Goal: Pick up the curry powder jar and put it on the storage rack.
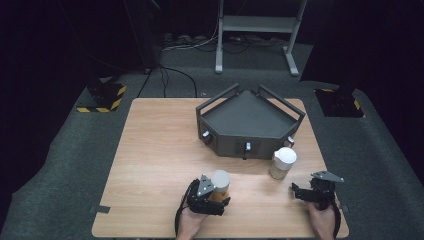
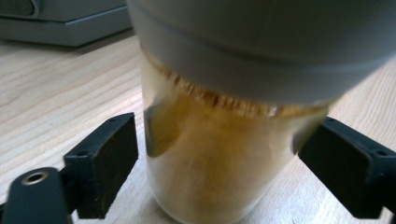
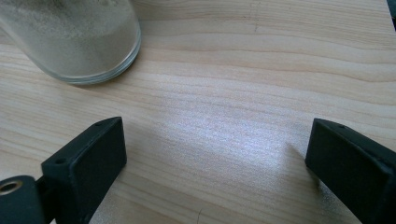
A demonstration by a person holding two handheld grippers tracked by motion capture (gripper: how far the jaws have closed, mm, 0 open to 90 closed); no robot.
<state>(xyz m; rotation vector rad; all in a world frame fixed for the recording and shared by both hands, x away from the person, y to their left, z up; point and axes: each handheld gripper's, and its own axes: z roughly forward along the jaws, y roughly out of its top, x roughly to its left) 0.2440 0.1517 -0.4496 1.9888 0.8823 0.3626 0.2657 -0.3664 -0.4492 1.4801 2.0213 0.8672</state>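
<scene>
Counter (image 1: 150,165) of pale wood, seen from above, standing on grey carpet in a dark room, with a metal stand at the back and cables trailing over the floor. A dark grey angular tray (image 1: 248,122) sits toward the far edge. Near the front edge the left tool (image 1: 218,195) straddles a jar of amber powder (image 1: 220,184) with a grey lid. At the right, the right tool (image 1: 299,192) hovers, apart from a second jar of pale powder (image 1: 283,162) that stands just in front of the tray.

From the left tool's own view, the amber jar (image 2: 219,163) stands upright between the jaws. The right pad looks to touch the glass; a thin gap shows at the left pad, so the tool is not yet clamped on it. I judge the risk here is a one-sided push: if one pad meets first, the smooth glass could skid or tip on the slick wood (image 2: 51,88).

From the right tool's view, the jaws stand wide apart over bare grain (image 3: 224,116), nothing between them, with the pale jar's base (image 3: 79,42) off to the upper left.
</scene>
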